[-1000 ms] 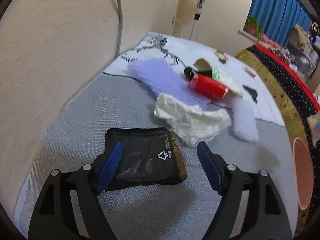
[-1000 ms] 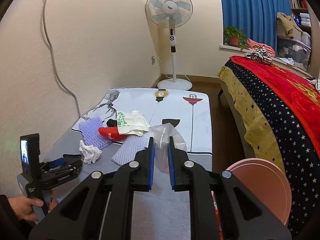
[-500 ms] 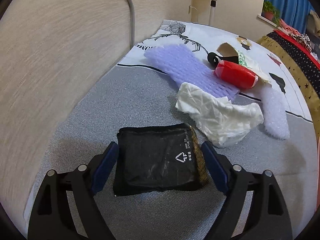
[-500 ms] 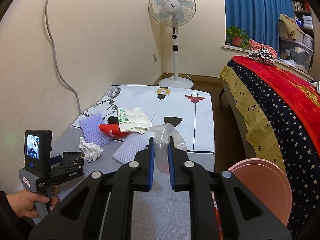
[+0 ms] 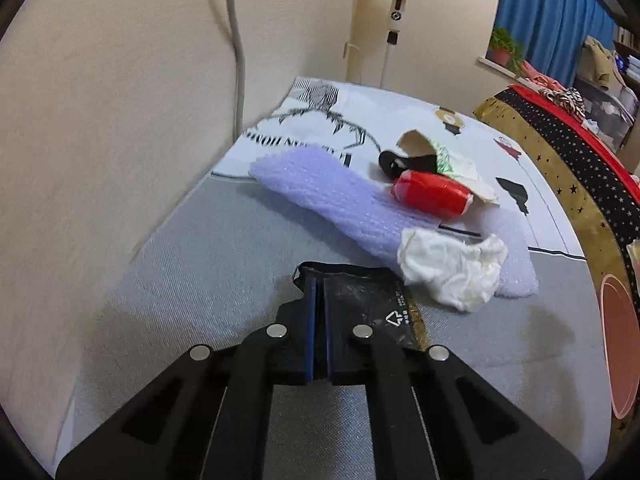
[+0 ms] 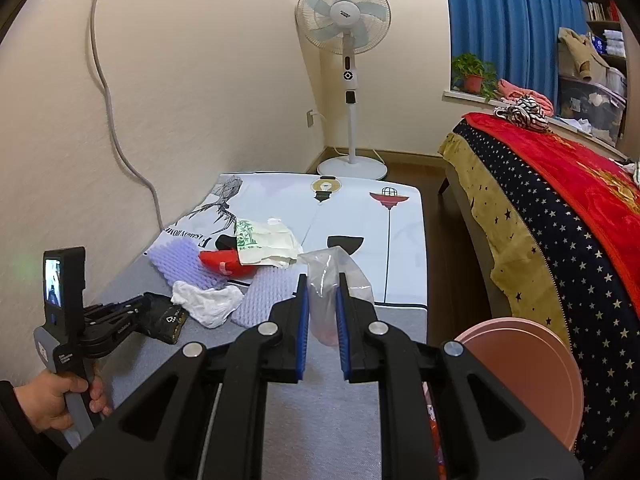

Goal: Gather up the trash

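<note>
Left claw (image 5: pixel 318 284) clamps the crinkly black foil packet (image 5: pixel 368 304); right claw (image 6: pixel 322 294) pinches the clear plastic bag (image 6: pixel 334 276).

Left wrist cam: low and close over the grey mat (image 5: pixel 224 264), angled down along its own fingers at bottom centre, facing the trash pile mid-frame, wall (image 5: pixel 100 100) filling left.

Right wrist cam: higher, farther back, looks the same way down the mat twd the fan (image 6: pixel 344 16) at top centre.

Shared: purple foam (image 5: pixel 332 196) (image 6: pixel 180 260), white tissue (image 5: pixel 452 268) (image 6: pixel 208 304), red can (image 5: pixel 432 192) (image 6: pixel 218 260), fan. Right view also catches the left gripper (image 6: pixel 136 312) at lower left.
</note>
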The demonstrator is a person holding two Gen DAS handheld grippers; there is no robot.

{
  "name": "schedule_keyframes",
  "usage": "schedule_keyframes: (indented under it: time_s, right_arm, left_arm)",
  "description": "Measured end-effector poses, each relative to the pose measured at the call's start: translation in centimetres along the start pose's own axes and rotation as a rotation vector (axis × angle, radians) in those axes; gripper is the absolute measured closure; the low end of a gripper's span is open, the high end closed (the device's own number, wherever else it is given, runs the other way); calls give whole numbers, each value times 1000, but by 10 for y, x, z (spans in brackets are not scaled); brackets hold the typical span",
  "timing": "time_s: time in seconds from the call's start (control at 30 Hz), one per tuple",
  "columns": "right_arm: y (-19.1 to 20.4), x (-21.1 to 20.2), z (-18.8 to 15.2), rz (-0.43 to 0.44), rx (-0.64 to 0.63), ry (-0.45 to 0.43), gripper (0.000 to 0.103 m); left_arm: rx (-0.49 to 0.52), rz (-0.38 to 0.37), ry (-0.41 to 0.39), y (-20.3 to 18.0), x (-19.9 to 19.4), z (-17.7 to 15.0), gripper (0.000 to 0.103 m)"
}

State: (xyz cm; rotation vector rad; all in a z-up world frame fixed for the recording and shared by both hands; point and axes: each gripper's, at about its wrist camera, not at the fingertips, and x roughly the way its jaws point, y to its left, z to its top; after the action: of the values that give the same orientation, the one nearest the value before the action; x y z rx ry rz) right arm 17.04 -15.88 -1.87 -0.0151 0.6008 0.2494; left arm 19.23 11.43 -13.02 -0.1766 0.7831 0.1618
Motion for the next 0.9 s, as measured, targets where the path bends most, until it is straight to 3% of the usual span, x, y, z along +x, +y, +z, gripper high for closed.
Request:
schedule_keyframes:
  time_s: [0.33, 0.57, 0.77, 0.9]
  right_arm:
    - [-6, -10, 2, 8, 15, -16, 89]
    - [-17, -27, 6, 34, 55, -27, 89]
    - [-51, -58, 19, 7, 151, -32, 90]
    - [-78, -84, 24, -51, 147, -42, 90]
  left_arm:
    - [-12, -39, -132, -1, -52, 28, 100]
    - [57, -29, -194, -15, -102, 39, 100]
    - [96, -102, -223, -54, -134, 58, 100]
    - [143, -195, -222, -109, -146, 65, 100]
